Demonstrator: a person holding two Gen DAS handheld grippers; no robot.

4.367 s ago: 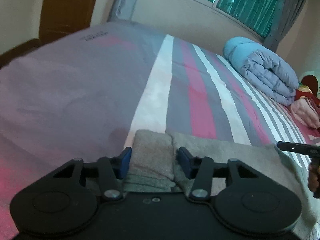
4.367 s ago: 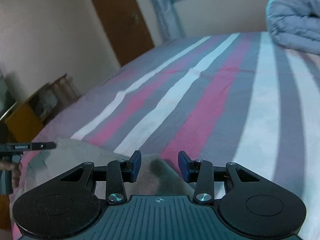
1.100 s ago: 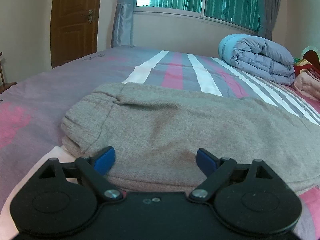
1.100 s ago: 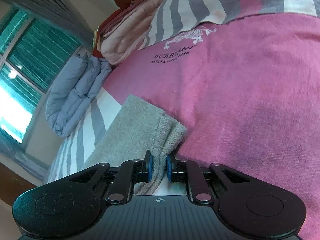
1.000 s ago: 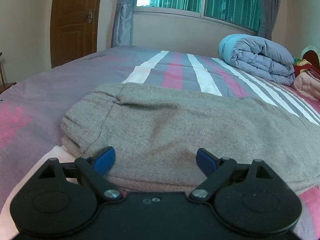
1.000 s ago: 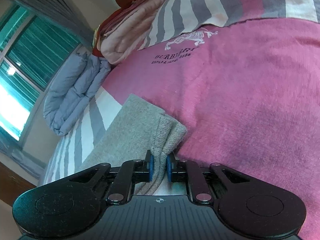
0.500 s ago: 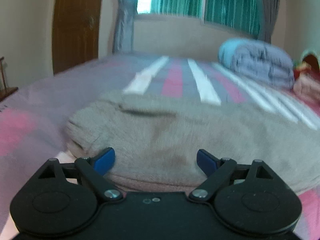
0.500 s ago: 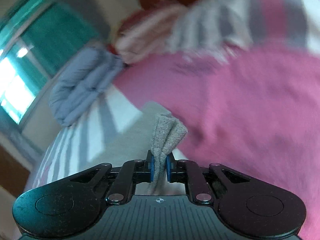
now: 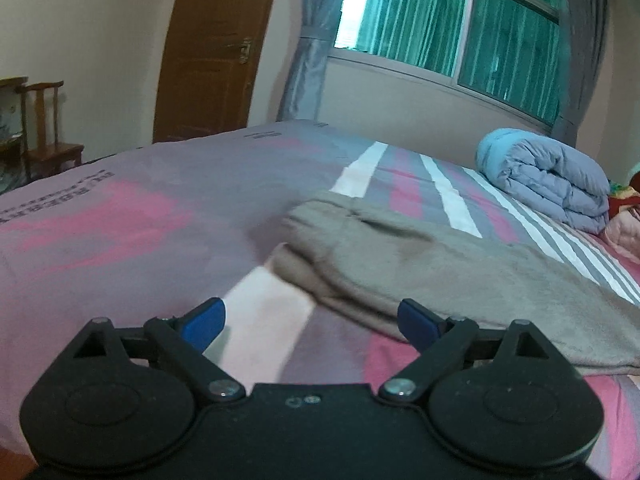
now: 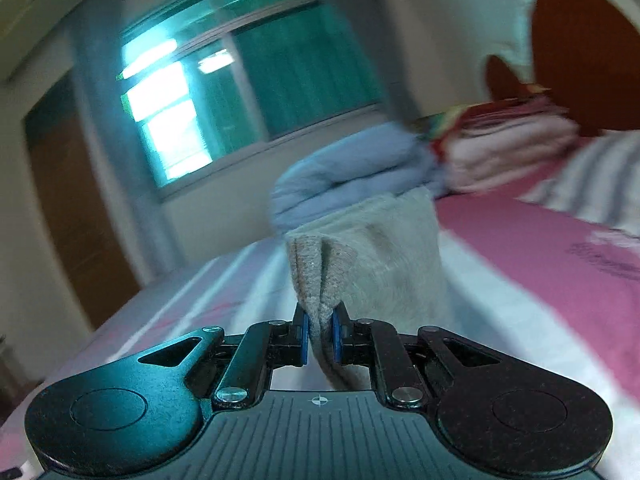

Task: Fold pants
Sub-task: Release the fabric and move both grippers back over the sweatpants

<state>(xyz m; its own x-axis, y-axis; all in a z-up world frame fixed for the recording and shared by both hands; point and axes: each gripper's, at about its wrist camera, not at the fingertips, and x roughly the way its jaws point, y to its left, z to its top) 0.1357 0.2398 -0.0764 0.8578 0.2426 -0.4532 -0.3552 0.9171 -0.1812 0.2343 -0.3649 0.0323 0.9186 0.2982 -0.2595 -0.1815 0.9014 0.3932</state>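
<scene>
The grey-brown pants [image 9: 460, 268] lie lengthwise on the striped bedspread [image 9: 120, 220], waistband end at the left. My left gripper [image 9: 310, 322] is open and empty, just in front of the pants' near edge and a little left of it. My right gripper [image 10: 320, 334] is shut on the cuff end of the pants [image 10: 360, 252] and holds it lifted off the bed, so the fabric stands up ahead of the fingers.
A rolled blue duvet [image 9: 548, 184] lies at the far right of the bed below the window; it also shows in the right wrist view [image 10: 344, 176] beside a stack of folded pink linen [image 10: 508, 140]. A wooden chair [image 9: 48, 128] and a door [image 9: 216, 52] stand at the left.
My left gripper has drawn back from the pants and swung left, staying open. My right gripper, still shut on the cuff, has lifted it and turned toward the window.
</scene>
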